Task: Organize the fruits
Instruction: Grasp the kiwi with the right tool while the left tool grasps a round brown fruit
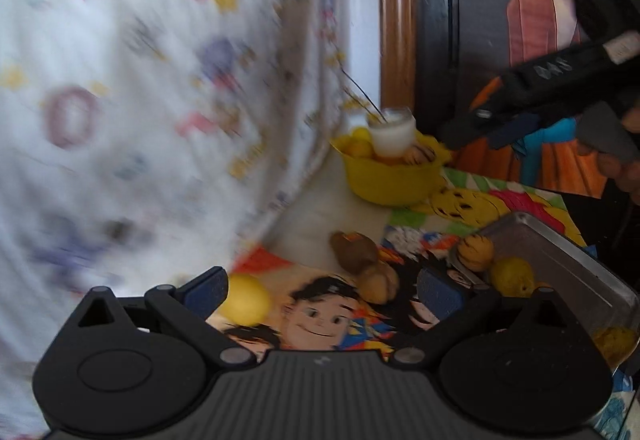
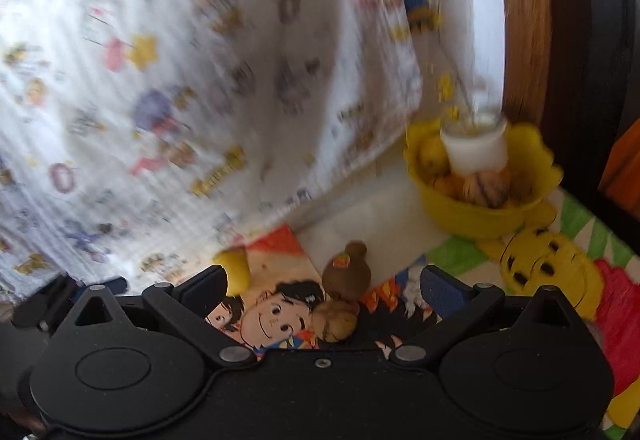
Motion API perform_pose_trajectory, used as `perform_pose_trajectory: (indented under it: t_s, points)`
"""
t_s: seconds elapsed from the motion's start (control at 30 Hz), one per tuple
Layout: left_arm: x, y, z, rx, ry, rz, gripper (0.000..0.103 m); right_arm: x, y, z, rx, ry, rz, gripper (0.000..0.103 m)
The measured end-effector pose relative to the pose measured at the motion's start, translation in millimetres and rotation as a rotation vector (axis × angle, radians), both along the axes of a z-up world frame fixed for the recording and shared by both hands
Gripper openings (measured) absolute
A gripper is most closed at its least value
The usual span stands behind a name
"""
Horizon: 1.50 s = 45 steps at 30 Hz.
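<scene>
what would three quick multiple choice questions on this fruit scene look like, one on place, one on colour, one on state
1. Where is the white jar?
A. in the metal tray
B. in the yellow bowl, on top of the fruit
C. on the cartoon mat

2. What colour is the bowl?
A. yellow
B. blue
C. white

3. How is the left gripper?
A. shut on a lemon
B. shut on nothing
C. open, holding nothing

Answers: 1 B, the jar sits among the fruit inside the bowl. 2 A, its wall and rim are yellow. 3 C, its jaws stand wide apart with only the mat between them.
</scene>
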<state>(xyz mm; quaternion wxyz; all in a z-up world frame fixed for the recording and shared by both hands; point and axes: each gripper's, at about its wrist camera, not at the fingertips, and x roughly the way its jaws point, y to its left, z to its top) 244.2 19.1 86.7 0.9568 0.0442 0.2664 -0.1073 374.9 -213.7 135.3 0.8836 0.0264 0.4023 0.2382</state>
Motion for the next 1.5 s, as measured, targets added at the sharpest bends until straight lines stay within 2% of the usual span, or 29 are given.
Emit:
perform_pose_trajectory:
  t_s: [0.13,0.33,0.5,0.63,0.93,1.1,1.5]
  points:
    - [26.1,-15.1,-20.3,-0.059,0.046,-0.018,0.103,44.7,9.2,-24.3,0.012,0.125,-0.005,0.102]
    - [55.5,-20.2,-52.4,-0.154,0.091,0.03,0.103,83.5,17.7,-58.4,0.062,0.206,-0.017,0.101]
    - [74.0,-28.2,-75.6,-0.184,0.107,0.066,0.103,111.7,28.4,-90.0,0.048,0.244,-0.024,0.095]
    - [84.1,-37.2,-88.5,-0.183,0.108,0.078,0.101,130.9,36.7,-113.1,0.043,0.261,-0.049,0.083]
    - [99.4,-49.9,-103.1,-0.179,0.11,0.072,0.088,157.8,51.8,-148.5,0.029,0.279,-0.073,0.065]
    - [107.5,-53.5,-107.4,-0.181,0.118,0.074,0.076,169.2,57.0,-162.2,0.015,0.285,-0.08,0.055]
    - [118.8,-54.5,-117.4,-0.233,0.164,0.068,0.055,176.8,65.3,-168.5,-0.032,0.272,-0.045,0.041]
